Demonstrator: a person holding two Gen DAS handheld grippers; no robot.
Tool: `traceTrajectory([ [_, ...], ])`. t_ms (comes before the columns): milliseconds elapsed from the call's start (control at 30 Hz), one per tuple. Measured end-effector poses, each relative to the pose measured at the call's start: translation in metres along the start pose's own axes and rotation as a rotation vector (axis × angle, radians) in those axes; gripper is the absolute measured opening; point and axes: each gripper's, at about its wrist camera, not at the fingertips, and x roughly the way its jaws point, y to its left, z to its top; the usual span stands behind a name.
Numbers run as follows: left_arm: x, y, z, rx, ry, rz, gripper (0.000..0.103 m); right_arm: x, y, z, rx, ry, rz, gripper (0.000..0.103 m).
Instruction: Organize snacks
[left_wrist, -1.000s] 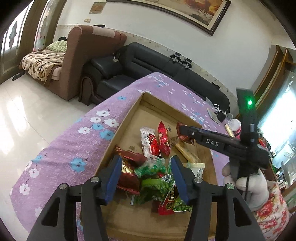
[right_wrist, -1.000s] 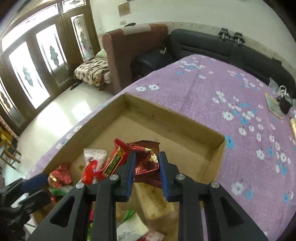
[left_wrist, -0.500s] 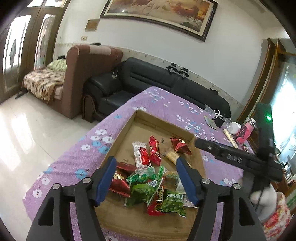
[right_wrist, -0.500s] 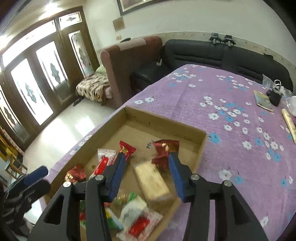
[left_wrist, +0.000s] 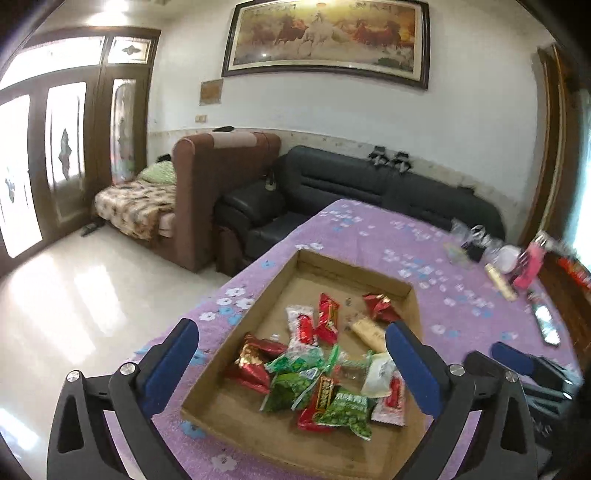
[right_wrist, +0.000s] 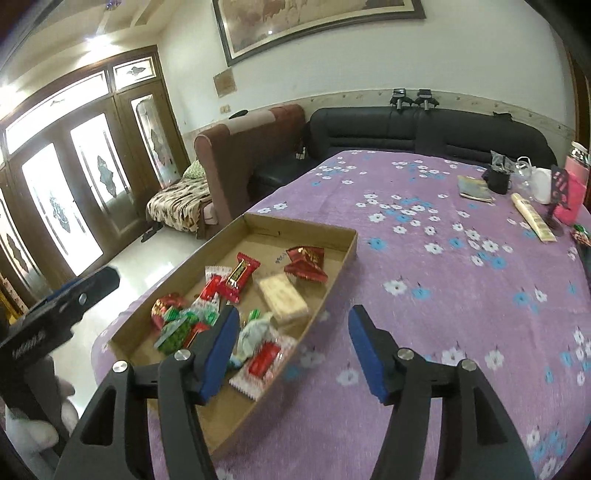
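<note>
A shallow cardboard box (left_wrist: 415, 306) (right_wrist: 349, 245) lies on the purple flowered tablecloth and holds several wrapped snacks. A dark red packet (left_wrist: 380, 307) (right_wrist: 306, 263) lies at its far end beside a pale biscuit pack (left_wrist: 369, 333) (right_wrist: 282, 298). Red and green packets (left_wrist: 317, 391) (right_wrist: 181, 325) are heaped at the near end. My left gripper (left_wrist: 291, 363) is open and empty, raised above the box's near end. My right gripper (right_wrist: 291, 349) is open and empty, raised over the box's right rim. Each gripper shows at the edge of the other's view.
At the table's far right stand a black mug (right_wrist: 498, 181), a white cup (right_wrist: 541, 186), a pink bottle (right_wrist: 574, 192), a booklet (right_wrist: 474, 189) and a long pale pack (right_wrist: 533, 218). A black sofa (right_wrist: 424, 129) and brown armchair (left_wrist: 218, 192) stand beyond the table.
My right gripper opened, left the dark red packet at the box's far end, and drew back and up. My left gripper widened and also rose away from the box.
</note>
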Motion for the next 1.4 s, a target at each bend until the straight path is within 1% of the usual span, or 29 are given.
traceTrajectory([
  [67,-0.001,-0.009,-0.001,0.027,0.013,0.030,0.102,-0.007,0.002,-0.007,-0.003,-0.002,-0.002,0.062],
  [167,0.000,-0.020,-0.004,0.051,0.033,0.047,0.102,-0.013,0.007,-0.017,-0.010,-0.004,-0.005,0.065],
  [267,0.003,-0.029,-0.009,0.083,0.061,0.052,0.102,-0.017,0.010,-0.026,-0.020,-0.002,-0.018,0.068],
  [467,0.004,-0.039,-0.016,0.115,0.084,0.050,0.102,-0.016,0.013,-0.032,-0.016,0.021,-0.021,0.068],
  [767,0.011,-0.038,-0.020,0.114,0.119,0.030,0.102,-0.008,0.014,-0.036,-0.010,0.043,-0.034,0.069],
  [1400,0.020,-0.036,-0.025,0.095,0.160,0.001,0.102,0.004,0.019,-0.037,-0.017,0.082,-0.040,0.071],
])
